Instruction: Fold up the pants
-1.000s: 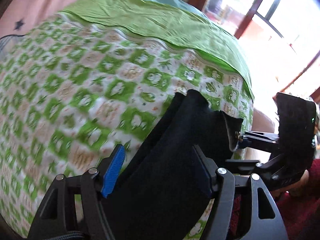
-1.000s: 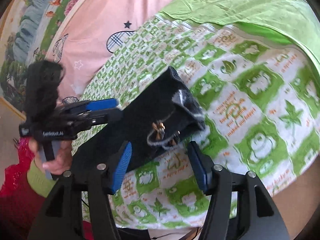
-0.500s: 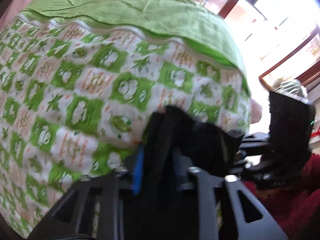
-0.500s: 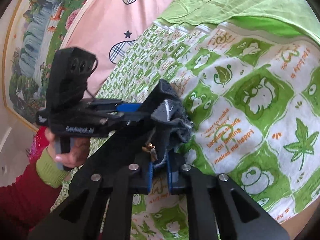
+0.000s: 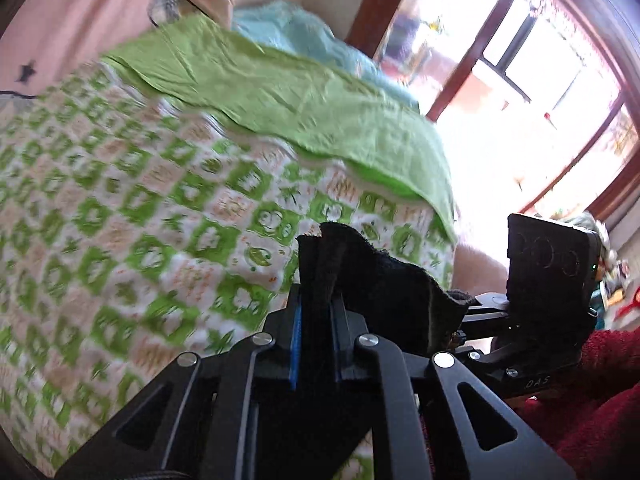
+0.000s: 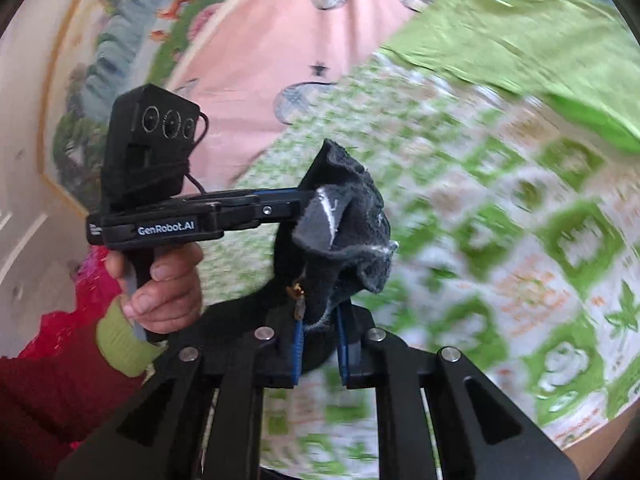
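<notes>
The black pants [image 5: 372,280] hang bunched between both grippers, lifted above the bed. My left gripper [image 5: 316,312] is shut on one corner of the waistband. My right gripper [image 6: 320,332] is shut on the other corner, where the grey lining and a brass zipper pull [image 6: 298,300] show. In the right wrist view the left gripper [image 6: 296,200] comes in from the left and pinches the pants [image 6: 340,216]. In the left wrist view the right gripper [image 5: 464,316] holds the cloth from the right. The rest of the pants hangs below, hidden by the gripper bodies.
A bed with a green-and-white patterned sheet [image 5: 160,200] lies under the pants. A plain green blanket [image 5: 300,92] and a light blue one [image 5: 312,32] are at its far end. A pink sheet [image 6: 256,52] lies beside it. A bright window [image 5: 540,80] is at the right.
Both grippers closed on the waistband corners, from open one second ago, and lifted the pants off the sheet. The view has tilted up towards the far end of the bed.
</notes>
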{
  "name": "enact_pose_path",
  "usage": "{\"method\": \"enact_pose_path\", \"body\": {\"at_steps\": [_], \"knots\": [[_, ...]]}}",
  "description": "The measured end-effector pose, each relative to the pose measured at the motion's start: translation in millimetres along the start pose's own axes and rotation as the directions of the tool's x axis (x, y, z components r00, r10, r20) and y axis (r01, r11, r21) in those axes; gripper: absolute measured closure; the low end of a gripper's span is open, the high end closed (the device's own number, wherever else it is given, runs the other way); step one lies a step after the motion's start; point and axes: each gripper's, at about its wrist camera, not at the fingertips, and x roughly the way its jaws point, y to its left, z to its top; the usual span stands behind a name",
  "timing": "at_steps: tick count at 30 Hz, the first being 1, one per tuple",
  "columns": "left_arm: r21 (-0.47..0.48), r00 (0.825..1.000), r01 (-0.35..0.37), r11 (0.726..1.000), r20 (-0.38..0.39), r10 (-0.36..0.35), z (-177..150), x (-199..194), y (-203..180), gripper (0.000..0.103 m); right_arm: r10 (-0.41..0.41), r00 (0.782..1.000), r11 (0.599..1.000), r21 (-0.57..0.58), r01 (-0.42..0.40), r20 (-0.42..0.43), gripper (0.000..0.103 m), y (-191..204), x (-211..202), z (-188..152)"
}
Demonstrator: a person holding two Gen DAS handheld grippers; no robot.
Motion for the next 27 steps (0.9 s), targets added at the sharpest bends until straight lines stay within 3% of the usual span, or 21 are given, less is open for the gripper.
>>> {"method": "enact_pose_path", "body": {"at_steps": [6, 11, 19, 27], "knots": [[-0.073, 0.993, -0.039, 0.997, 0.11, 0.047, -37, -62, 7, 0.093, 0.109, 0.993, 0.987, -0.112, -0.114, -0.052, 0.088, 53, 23, 3], [-0.188, 0.982, -0.059, 0.98, 0.164, 0.091, -77, -95, 29, 0.093, 0.142, 0.981, 0.972, -0.17, -0.164, -0.133, 0.088, 84, 56, -5], [-0.373, 0.972, -0.091, 0.923, 0.169, 0.164, -146, -99, 65, 0.093, 0.084, 0.956, 0.952, -0.262, -0.161, -0.282, 0.088, 109, 111, -33], [-0.474, 0.974, -0.123, 0.872, 0.111, 0.198, -192, -83, 88, 0.097, -0.006, 0.922, 0.941, -0.314, -0.127, -0.388, 0.085, 108, 145, -58]]}}
